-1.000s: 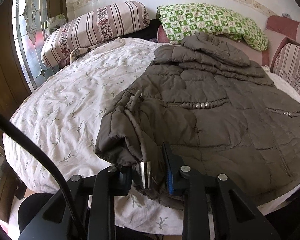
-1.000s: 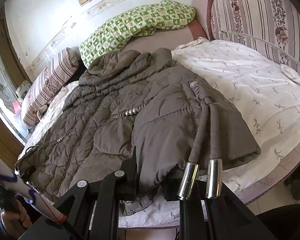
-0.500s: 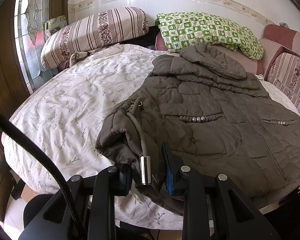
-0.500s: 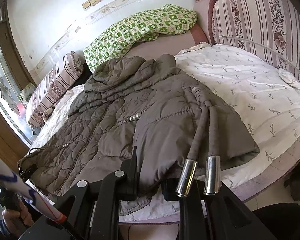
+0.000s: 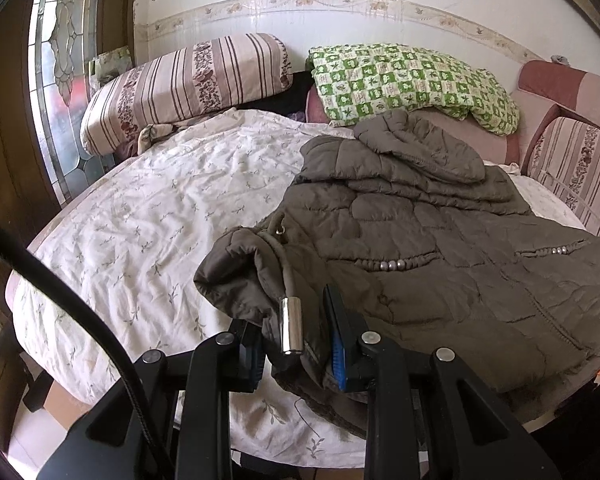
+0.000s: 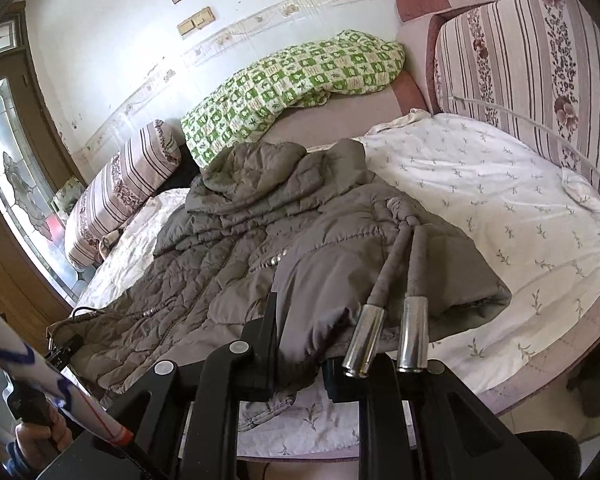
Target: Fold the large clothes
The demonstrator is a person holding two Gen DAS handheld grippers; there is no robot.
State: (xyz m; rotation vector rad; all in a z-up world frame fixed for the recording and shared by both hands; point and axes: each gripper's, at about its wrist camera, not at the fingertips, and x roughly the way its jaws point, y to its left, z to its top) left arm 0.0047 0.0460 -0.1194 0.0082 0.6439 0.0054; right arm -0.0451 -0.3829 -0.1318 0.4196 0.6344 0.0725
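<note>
Two grippers, left gripper (image 5: 296, 350) and right gripper (image 6: 300, 364), are clamping their fingers on the coat's (image 5: 440, 264) hem at the bed's (image 5: 140, 216) near edge. Both have been rising since a second ago, lifting the hem, likely starting a fold toward the hood near the far edge. Toggles (image 6: 384, 336) are dangling forward.

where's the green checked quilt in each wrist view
Left wrist: green checked quilt sits upper right of centre, against the wall behind the brown padded coat.
Right wrist: the quilt lies upper centre, beyond the coat's hood.
Shared landmark: the striped bolster pillow.
</note>
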